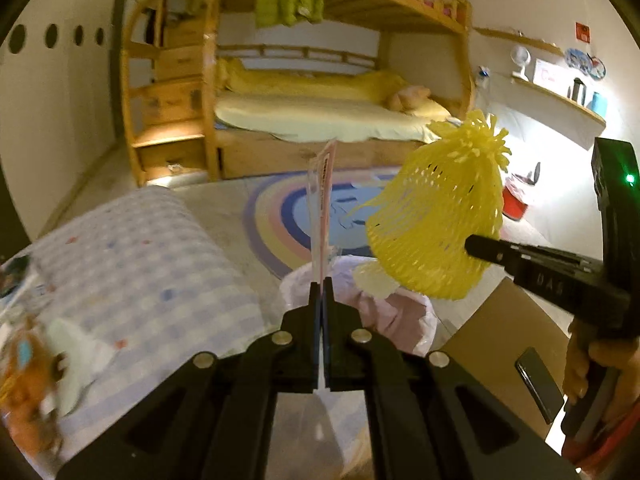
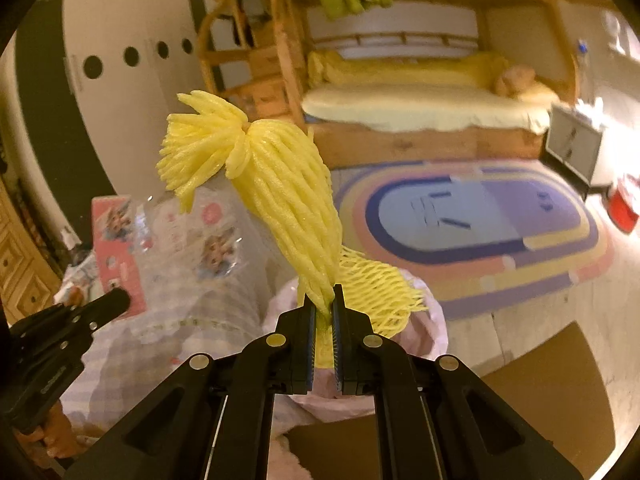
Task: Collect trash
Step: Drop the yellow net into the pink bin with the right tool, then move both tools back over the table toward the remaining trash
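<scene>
My left gripper [image 1: 322,280] is shut on a clear plastic wrapper [image 1: 320,208] with pink print, seen edge-on and standing up from the jaws. In the right wrist view the same wrapper [image 2: 192,240] shows flat at the left, held by the left gripper [image 2: 120,300]. My right gripper [image 2: 324,300] is shut on a yellow foam fruit net [image 2: 276,184] that stands up from the jaws. The net [image 1: 436,216] also shows in the left wrist view, held by the right gripper [image 1: 472,246]. Both hang above a pale pink trash bag [image 1: 384,312], which also shows in the right wrist view [image 2: 432,320].
A checked blue-white cloth surface [image 1: 140,264] lies at the left with a toy [image 1: 28,376] on it. A cardboard box [image 1: 508,344] with a phone [image 1: 538,384] is at the right. A rainbow rug [image 2: 480,224], bunk bed [image 1: 320,112] and red bin [image 1: 516,200] lie beyond.
</scene>
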{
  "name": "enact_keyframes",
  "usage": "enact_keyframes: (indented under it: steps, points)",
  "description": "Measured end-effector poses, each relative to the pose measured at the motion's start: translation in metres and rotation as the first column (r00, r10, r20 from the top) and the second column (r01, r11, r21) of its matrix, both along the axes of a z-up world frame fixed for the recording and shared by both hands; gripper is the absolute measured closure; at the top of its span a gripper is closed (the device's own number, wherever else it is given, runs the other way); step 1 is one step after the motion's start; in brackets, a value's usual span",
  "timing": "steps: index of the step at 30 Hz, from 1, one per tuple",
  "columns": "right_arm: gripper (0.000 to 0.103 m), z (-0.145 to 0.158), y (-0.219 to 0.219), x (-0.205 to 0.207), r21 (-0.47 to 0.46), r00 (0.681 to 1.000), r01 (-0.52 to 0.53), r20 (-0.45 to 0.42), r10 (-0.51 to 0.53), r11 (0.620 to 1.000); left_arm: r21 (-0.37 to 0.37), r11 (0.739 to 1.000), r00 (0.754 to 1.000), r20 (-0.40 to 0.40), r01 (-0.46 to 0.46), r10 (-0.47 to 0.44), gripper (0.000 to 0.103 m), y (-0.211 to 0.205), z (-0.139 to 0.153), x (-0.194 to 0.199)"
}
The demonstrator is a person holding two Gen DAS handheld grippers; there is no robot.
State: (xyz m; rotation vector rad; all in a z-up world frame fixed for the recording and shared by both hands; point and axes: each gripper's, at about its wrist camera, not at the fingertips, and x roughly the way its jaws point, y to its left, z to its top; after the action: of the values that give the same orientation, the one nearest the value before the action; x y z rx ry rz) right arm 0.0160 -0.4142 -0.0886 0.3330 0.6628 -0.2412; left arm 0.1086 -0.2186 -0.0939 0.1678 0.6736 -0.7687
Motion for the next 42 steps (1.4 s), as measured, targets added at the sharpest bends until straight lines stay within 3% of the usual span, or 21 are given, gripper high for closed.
enact_keyframes:
  steps: [4,6,7,9,10,15,17,18,25,31,37,42]
  points:
    - [0.096,-0.013,-0.010,0.003,0.021,1.000,0.024,-0.018,-0.024,0.999,0.028,0.999,0.999,-0.037,0.037,-0.036,0.103,-0.030,-0.012,0.018]
    - [0.096,-0.020,-0.014,0.006,0.030,0.999,0.032,-0.029,-0.031,0.999,0.053,0.998,0.999,-0.038,0.037,-0.035,0.097,-0.039,-0.018,0.024]
    - [0.096,-0.024,-0.016,0.008,0.035,0.999,0.032,-0.035,-0.031,0.999,0.055,0.998,0.999,-0.037,0.034,-0.032,0.089,-0.040,-0.017,0.026]
    - [0.096,-0.029,-0.018,0.012,0.045,0.998,0.034,-0.046,-0.032,0.998,0.052,0.999,0.999,-0.036,0.011,-0.009,0.060,-0.039,-0.017,0.031]
    - [0.096,-0.035,-0.019,0.016,0.056,0.998,0.032,-0.054,-0.029,0.998,0.045,0.999,0.999,-0.035,0.004,-0.002,0.059,-0.036,-0.017,0.032]
    - [0.087,-0.049,-0.018,0.029,0.089,0.996,0.023,-0.086,-0.015,0.996,0.053,0.997,0.998,-0.027,-0.051,0.053,0.056,-0.015,-0.015,0.036]
    - [0.066,-0.051,-0.018,0.031,0.090,0.996,0.026,-0.092,-0.017,0.996,0.048,0.996,0.997,-0.032,-0.073,0.075,0.056,-0.007,-0.014,0.036]
    - [0.065,-0.049,-0.016,0.030,0.087,0.996,0.029,-0.087,-0.021,0.996,0.047,0.995,0.996,-0.033,-0.085,0.086,0.056,-0.002,-0.013,0.034]
    - [0.065,-0.020,-0.003,0.013,0.069,0.999,0.024,-0.046,-0.021,0.997,0.033,0.988,0.988,-0.041,-0.150,0.151,0.056,0.029,-0.007,0.025]
    - [0.065,0.017,0.037,-0.002,0.038,0.997,-0.082,0.021,0.081,0.996,0.017,0.978,0.978,-0.029,-0.208,0.208,0.051,0.068,0.006,0.005]
    - [0.065,0.045,0.100,-0.002,0.001,0.963,-0.259,0.083,0.258,0.966,0.011,0.960,0.960,-0.005,-0.278,0.278,0.050,0.120,0.020,-0.021]
    - [0.062,0.054,0.147,0.004,-0.014,0.926,-0.365,0.096,0.364,0.931,0.016,0.928,0.927,0.028,-0.373,0.373,0.046,0.169,0.030,-0.041]
